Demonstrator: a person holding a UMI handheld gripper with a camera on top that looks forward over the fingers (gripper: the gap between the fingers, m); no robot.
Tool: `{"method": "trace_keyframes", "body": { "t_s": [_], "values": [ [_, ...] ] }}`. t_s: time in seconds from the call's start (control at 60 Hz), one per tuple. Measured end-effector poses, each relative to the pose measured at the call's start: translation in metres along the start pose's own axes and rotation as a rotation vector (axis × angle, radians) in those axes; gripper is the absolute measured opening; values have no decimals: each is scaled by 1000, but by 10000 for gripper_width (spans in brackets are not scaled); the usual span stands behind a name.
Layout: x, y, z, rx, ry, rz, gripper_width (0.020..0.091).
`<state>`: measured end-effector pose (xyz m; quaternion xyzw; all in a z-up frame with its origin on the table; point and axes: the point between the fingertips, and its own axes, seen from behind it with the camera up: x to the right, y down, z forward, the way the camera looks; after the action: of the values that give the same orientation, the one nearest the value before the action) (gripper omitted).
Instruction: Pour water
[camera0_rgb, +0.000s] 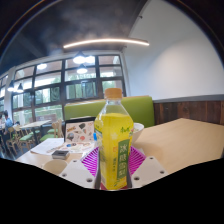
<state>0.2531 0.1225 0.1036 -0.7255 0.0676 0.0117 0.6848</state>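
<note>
A clear plastic bottle (113, 140) with yellow drink, an orange cap and a yellow-green label stands upright between my fingers. My gripper (112, 165) is shut on the bottle, with both magenta pads (92, 160) pressed against its sides. The bottle's base is hidden below the fingers, so I cannot tell whether it rests on the table. A whitish cup-like thing (136, 131) shows just behind the bottle to its right, mostly hidden.
A light wooden table (185, 140) stretches ahead and to the right. Papers and a small dark object (58, 152) lie on it to the left. A green bench back (88, 110) stands beyond, with large windows (60, 85) behind it.
</note>
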Motion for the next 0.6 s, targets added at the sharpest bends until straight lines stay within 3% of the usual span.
{"method": "trace_keyframes", "body": {
  "t_s": [0.117,0.15,0.317,0.333,0.367,0.467,0.483,0.567,0.6],
  "values": [
    [-3,24,-4,-57,23,-58,369],
    [-9,18,-9,-29,21,-83,366],
    [3,21,6,-43,38,-101,361],
    [3,21,7,-42,38,-101,408],
    [3,21,7,-40,42,-100,402],
    [4,20,2,-46,45,-101,563],
    [5,23,0,-66,45,-106,633],
    [5,25,-18,-114,47,-101,853],
    [7,19,-30,-108,64,-95,844]
  ]
}}
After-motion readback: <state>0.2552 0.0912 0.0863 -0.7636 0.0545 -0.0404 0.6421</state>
